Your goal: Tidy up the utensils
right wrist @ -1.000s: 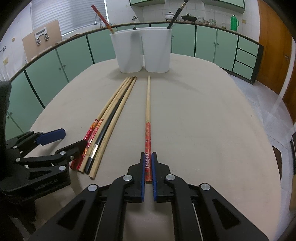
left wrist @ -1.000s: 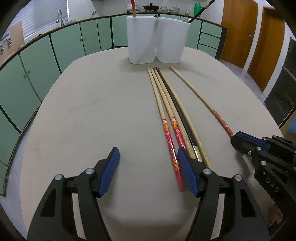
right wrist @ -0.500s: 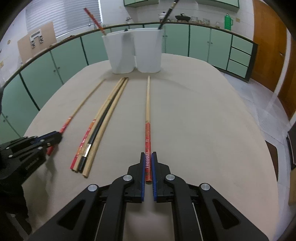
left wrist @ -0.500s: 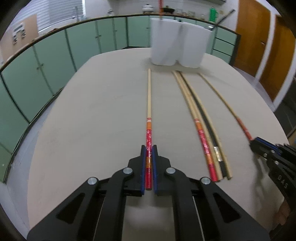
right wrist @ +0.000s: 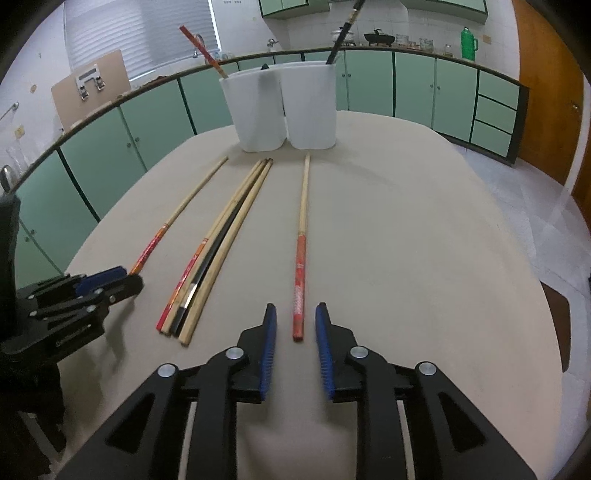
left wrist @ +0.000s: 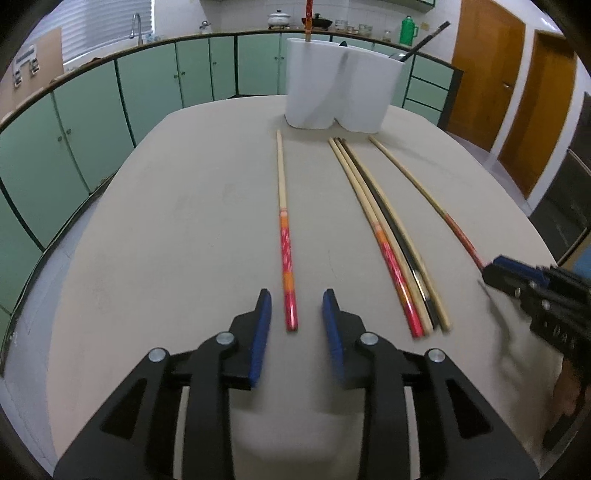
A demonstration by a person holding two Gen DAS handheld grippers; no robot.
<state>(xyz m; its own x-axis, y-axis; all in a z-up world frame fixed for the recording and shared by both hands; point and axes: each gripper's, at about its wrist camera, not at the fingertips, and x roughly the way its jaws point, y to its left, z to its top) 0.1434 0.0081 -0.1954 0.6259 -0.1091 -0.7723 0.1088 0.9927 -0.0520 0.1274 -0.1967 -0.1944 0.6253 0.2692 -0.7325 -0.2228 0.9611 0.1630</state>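
Your left gripper (left wrist: pixel 295 321) has its jaws parted a little and holding nothing; a red-handled chopstick (left wrist: pixel 284 229) lies flat between the blue pads (left wrist: pixel 260 332), touching neither. Your right gripper (right wrist: pixel 295 332) stands the same way, slightly apart and empty, around a second red-handled chopstick (right wrist: pixel 301 251) on the counter (right wrist: pixel 424 258). Between these two loners lies a bundle of four (right wrist: pixel 214 251): one red-handled, two plain wood and one black, packed side by side. At the far end stand two white holders (right wrist: pixel 284 107), the left with one red chopstick (right wrist: pixel 199 46) in it, the right with a black one (right wrist: pixel 341 31). By my reckoning you are early on: two sticks are sorted, six wait on the counter. A dark tip between the holders is too small to name, and both holders' insides are hidden
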